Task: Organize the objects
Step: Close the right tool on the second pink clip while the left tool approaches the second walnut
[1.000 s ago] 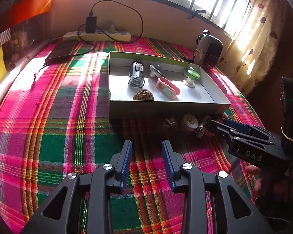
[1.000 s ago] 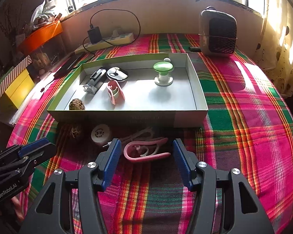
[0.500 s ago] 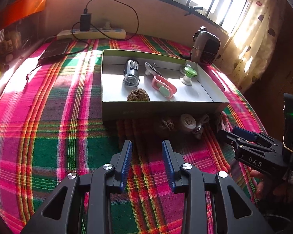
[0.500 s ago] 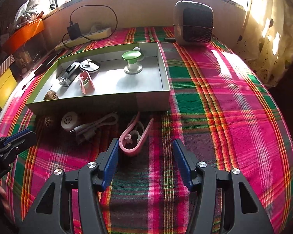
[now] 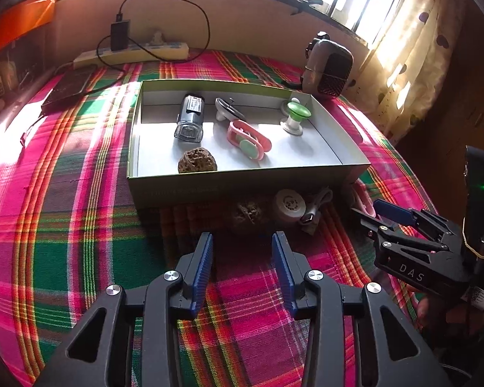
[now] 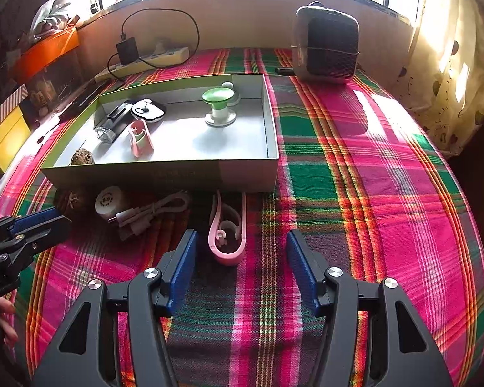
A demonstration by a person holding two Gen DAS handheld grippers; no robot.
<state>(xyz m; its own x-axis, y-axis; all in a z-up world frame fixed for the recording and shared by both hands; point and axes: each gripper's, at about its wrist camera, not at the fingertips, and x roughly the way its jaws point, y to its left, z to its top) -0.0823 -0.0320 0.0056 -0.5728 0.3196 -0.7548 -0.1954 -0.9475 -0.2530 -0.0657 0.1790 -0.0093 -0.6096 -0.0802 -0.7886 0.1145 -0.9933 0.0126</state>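
Our right gripper (image 6: 240,259) stands released around the pink clip (image 6: 226,238), low in the frame's centre, just before the box (image 6: 164,174). Our left gripper (image 5: 242,254), jaws just opened, holds nothing. Closing off-centre, we may push the clip away.

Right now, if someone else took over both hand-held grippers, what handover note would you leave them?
Left hand-held gripper: empty, jaws just opened wider.
Right hand-held gripper: open, the pink clip lying on the cloth between its jaws, not gripped.
Done: torch, brown ball, green knob and another pink clip are in the box.
Left: pink clip, white cable, round white piece and second brown ball, all before the box.
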